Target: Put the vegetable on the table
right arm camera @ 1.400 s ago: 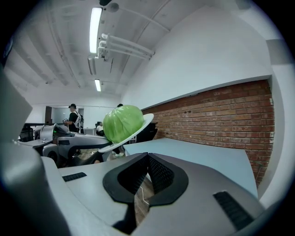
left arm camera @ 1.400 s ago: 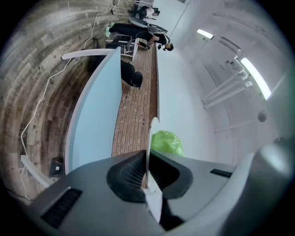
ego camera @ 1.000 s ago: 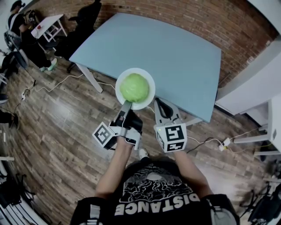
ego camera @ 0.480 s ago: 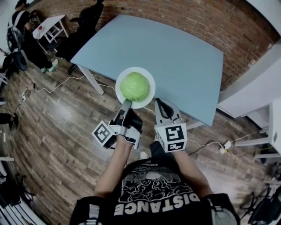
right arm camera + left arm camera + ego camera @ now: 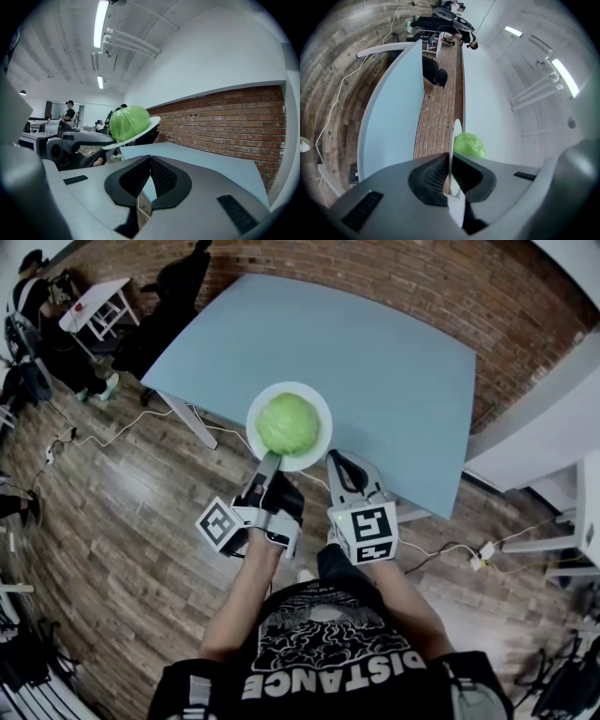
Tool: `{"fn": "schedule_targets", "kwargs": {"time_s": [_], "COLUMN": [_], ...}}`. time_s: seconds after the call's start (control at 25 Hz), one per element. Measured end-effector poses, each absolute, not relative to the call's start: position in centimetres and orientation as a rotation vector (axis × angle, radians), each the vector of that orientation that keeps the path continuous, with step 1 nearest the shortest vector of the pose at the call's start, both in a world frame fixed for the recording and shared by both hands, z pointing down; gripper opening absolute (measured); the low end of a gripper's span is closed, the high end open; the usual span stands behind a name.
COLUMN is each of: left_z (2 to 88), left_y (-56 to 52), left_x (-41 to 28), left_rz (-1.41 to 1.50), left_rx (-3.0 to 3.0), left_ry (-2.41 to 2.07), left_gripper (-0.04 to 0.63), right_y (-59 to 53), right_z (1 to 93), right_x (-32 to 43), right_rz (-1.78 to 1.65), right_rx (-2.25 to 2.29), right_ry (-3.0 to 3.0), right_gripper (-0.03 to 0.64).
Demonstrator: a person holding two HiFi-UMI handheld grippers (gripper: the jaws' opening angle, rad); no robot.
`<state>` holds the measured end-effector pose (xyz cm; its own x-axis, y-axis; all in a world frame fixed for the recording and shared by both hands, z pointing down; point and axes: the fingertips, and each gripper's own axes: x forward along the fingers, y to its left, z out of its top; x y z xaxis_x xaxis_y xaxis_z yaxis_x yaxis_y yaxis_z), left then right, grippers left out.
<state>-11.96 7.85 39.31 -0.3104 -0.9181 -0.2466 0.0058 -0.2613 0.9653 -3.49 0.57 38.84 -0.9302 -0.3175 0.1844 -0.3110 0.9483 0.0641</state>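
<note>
Head view: left tool [image 5: 270, 462] clamps plate [image 5: 318, 447] rim over table [image 5: 375, 362] edge, tabletop open beyond; right tool [image 5: 339, 461] closed.

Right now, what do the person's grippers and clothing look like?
The left gripper and right gripper both have grey moulded jaws lined with black ribbed pads. Each carries a white cube printed with black square markers. The person wears a black short-sleeved T-shirt with white print.
</note>
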Motion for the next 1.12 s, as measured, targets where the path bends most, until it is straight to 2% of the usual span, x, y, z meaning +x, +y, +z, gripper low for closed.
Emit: {"fn": "schedule_targets", "kwargs": {"time_s": [0.64,1.12], "left_z": [40.6,42.5], "left_y": [-1.5,-9.8], "left_x": [-15.8,-16.5], "left_rz": [-1.628,-1.586], "left_rx": [1.183,1.162], "left_ry": [-1.282,-1.28], "left_gripper": [0.012,0.012], "right_y": [-9.0,-17.3], "right_z": [39.5,40.0], "right_x": [-7.2,-7.2], "right_rz": [-0.009,0.053], "right_rx": [0.494,0.533], "right_ry": [-2.92,-2.914], "right_gripper": [0.008,0.008]}}
